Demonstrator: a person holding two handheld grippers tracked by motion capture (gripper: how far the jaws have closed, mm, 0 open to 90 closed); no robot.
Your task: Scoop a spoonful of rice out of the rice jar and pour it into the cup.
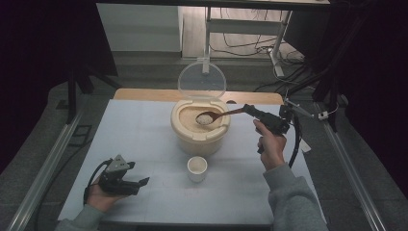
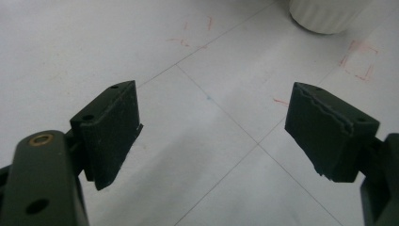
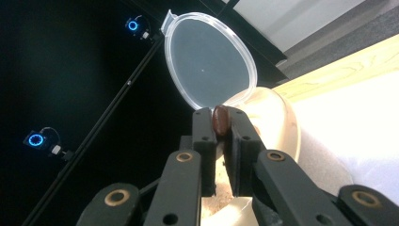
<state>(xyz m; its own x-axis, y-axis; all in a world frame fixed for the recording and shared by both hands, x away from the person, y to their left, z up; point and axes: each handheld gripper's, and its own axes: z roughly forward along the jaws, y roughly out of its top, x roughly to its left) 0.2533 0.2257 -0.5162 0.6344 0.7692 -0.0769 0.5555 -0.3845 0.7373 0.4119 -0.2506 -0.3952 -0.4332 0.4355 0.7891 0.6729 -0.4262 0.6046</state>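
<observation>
at centre frame the right gripper [image 1: 251, 110] is clamped on the handle of a wooden spoon [image 1: 211, 117], its bowl heaped with rice over the open beige container [image 1: 200, 132] (lid [image 1: 201, 79] upright). this looks like scooping; next calls for a level carry to the white cup [image 1: 197, 168] below. the left gripper [image 1: 139, 183] rests wide open and empty on the worktop [image 1: 139, 139], lower left.

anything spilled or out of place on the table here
Nothing stands out. The rice sits in the spoon above the open container, whose lid stands upright. The cup stands upright, and no grains are visible on the table.
</observation>
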